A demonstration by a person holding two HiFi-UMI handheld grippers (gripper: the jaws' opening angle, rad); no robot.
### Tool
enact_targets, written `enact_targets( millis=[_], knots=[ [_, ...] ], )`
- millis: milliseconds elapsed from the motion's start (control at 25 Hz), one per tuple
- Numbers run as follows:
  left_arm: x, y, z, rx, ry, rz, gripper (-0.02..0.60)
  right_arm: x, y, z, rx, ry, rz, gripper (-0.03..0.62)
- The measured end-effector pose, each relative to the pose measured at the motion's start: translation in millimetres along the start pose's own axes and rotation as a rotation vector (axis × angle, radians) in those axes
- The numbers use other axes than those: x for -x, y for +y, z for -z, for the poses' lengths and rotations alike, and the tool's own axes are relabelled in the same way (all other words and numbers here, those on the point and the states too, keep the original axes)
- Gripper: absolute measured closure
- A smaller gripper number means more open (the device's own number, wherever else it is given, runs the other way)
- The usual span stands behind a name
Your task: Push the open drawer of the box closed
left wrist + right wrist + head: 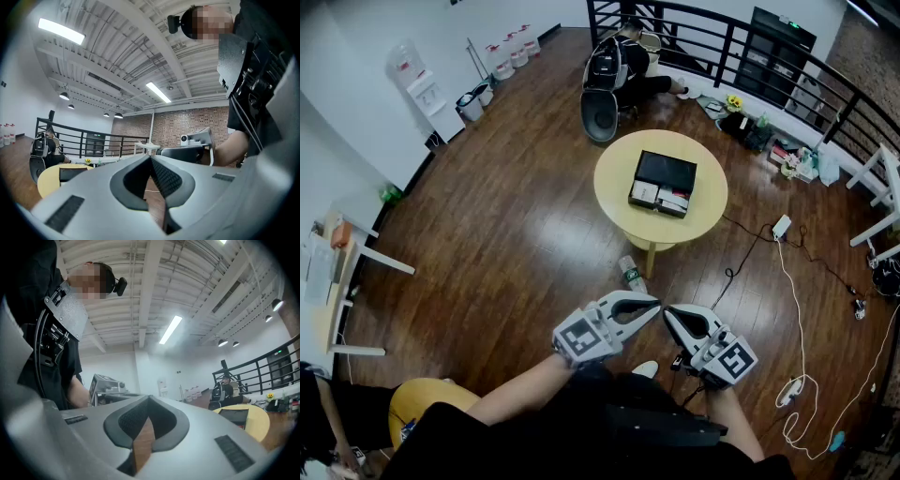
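Clenched on nothing, my grey left gripper (654,303) and grey right gripper (668,315) hang side by side near my body, I judge because the black box (666,172) with its open drawer (659,198) sits well apart on the round yellow table (614,187)

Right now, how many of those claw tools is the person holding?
2. The left gripper is low in the head view, the right gripper close beside it, their tips nearly touching, both well short of the round table. No others show.
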State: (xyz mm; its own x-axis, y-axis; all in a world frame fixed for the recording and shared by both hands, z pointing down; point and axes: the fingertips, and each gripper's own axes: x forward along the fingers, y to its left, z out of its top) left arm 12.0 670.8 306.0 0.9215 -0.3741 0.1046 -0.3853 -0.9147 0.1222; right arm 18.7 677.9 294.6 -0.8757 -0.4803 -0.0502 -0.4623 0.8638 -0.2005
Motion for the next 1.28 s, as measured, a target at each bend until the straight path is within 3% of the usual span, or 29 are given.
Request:
enact_targets(
  millis=[400, 720, 920, 1280],
  knots=[
    [-84, -28, -3, 0.004, 0.016, -0.045, 0.555, 72, -46, -9, -0.009, 0.015, -0.044, 0.574],
    [-106, -22, 3, 0.008, 0.017, -0.05, 0.555, 82, -72, -8, -0.021, 0.019, -0.033, 0.574],
    [-105, 32, 7, 0.018, 0.01, -0.051, 0.555, 47, -105, -1, -0.023, 0.023, -0.006, 0.572],
    [-77, 199, 3, 0.014, -0.012, -0.009, 0.555, -90, -191, 7, -0.034, 0.063, 0.086, 0.572]
  ],
)
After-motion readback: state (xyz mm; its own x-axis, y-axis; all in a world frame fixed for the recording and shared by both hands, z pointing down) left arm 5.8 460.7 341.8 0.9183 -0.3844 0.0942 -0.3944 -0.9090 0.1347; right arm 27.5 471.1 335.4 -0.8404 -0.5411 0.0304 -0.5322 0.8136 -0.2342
